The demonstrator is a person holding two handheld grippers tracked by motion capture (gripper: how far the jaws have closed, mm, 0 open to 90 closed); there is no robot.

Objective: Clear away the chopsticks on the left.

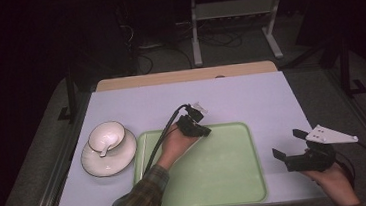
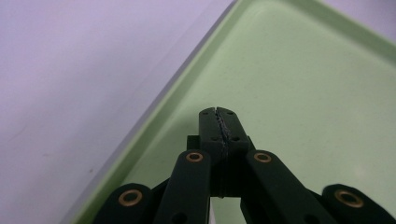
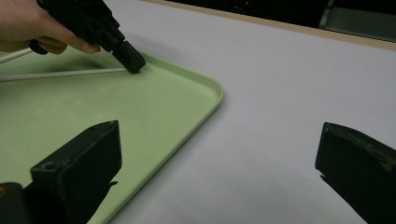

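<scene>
Your left gripper (image 2: 219, 112), jaws shut empty, rests at the far-left corner of the pale green plastic tray (image 1: 248, 187); the tray looks light, stiff and slippery, so pinch its rim. Your right gripper (image 1: 289, 145) gapes wide, empty.

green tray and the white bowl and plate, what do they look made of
The tray looks like moulded plastic: matte pale green, rounded corners, raised rim. The bowl and plate look like glazed ceramic: glossy white with highlights, the plate with a thin dark rim line. Ceramic is likely, not certain.

Your tray (image 1: 228, 179) floor is bare right of the left gripper (image 1: 204, 130), so you can sweep across it; only the raised rim catches low moves. Table (image 1: 251, 97) beyond and right of the tray is open. Plate (image 1: 96, 163) and bowl (image 1: 106, 136) block the left side.
</scene>
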